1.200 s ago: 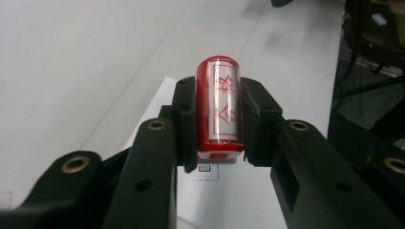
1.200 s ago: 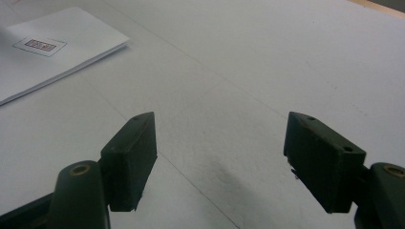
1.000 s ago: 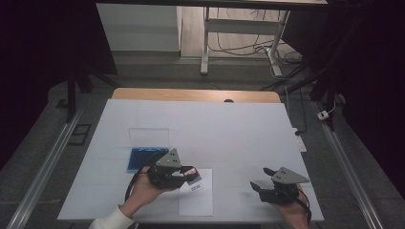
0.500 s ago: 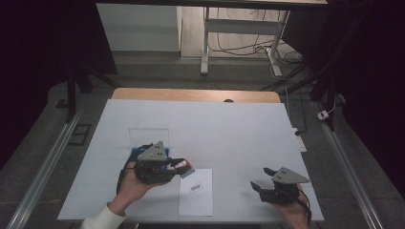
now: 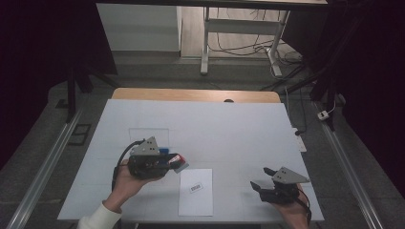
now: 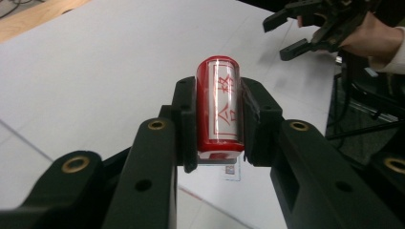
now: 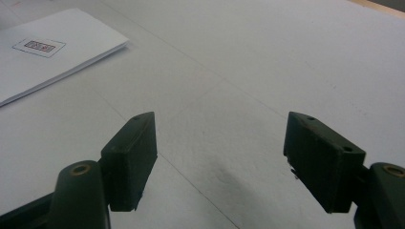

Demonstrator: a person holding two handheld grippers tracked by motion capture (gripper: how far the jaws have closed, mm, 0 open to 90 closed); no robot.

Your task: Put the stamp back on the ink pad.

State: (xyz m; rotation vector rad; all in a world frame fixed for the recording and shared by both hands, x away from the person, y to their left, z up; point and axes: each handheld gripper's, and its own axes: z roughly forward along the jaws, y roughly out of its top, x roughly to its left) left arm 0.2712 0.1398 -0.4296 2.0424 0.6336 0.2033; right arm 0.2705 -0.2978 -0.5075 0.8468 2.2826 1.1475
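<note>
A red cylindrical stamp [image 6: 220,105] with red characters on a white label is clamped between the jaws of my left gripper [image 6: 219,88]. In the high view that left gripper [image 5: 175,162] hovers at the table's left, with the stamp [image 5: 177,162] pointing right, just left of a white paper sheet [image 5: 197,191]. The sheet carries a small printed mark [image 5: 196,188]. A blue ink pad [image 5: 164,150] peeks out behind the gripper. My right gripper [image 5: 261,178] rests open near the front right edge, and nothing lies between its jaws [image 7: 220,121]. It also appears far off in the left gripper view [image 6: 277,38].
A clear lid [image 5: 148,136] lies beyond the ink pad. The white table top [image 5: 229,129] ends in a wooden strip [image 5: 191,94] at the back. The corner of the paper sheet [image 7: 47,52] lies left of the right gripper.
My left gripper has carried the stamp left and slightly up, off the paper's top corner and over the blue pad. The right gripper has stayed put.
</note>
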